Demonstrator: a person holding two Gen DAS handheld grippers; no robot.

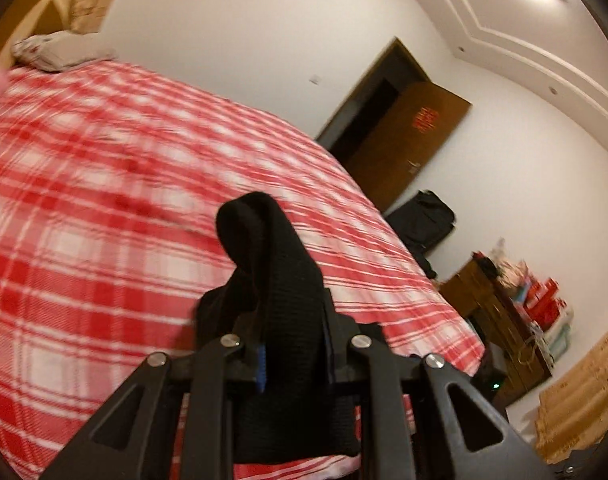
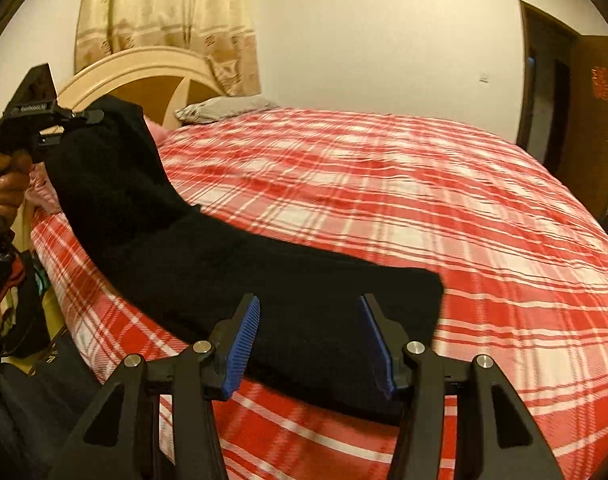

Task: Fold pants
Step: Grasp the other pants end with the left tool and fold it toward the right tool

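The black pants (image 2: 208, 264) lie along the near edge of the red plaid bed (image 2: 423, 200), one end flat, the other end lifted at the left. My left gripper (image 1: 294, 344) is shut on that lifted end of the pants (image 1: 272, 280), which bunches up between its fingers; it also shows in the right wrist view (image 2: 44, 120), held up in a hand. My right gripper (image 2: 309, 340) is open, its blue pads (image 2: 244, 340) hovering just over the flat end of the pants, holding nothing.
A pillow (image 2: 224, 108) and curved headboard (image 2: 144, 76) stand at the bed's far end. A brown door (image 1: 407, 140), black bag (image 1: 423, 216) and cluttered wooden dresser (image 1: 499, 308) lie beyond the bed's right side. Clothing hangs at the left (image 2: 20, 300).
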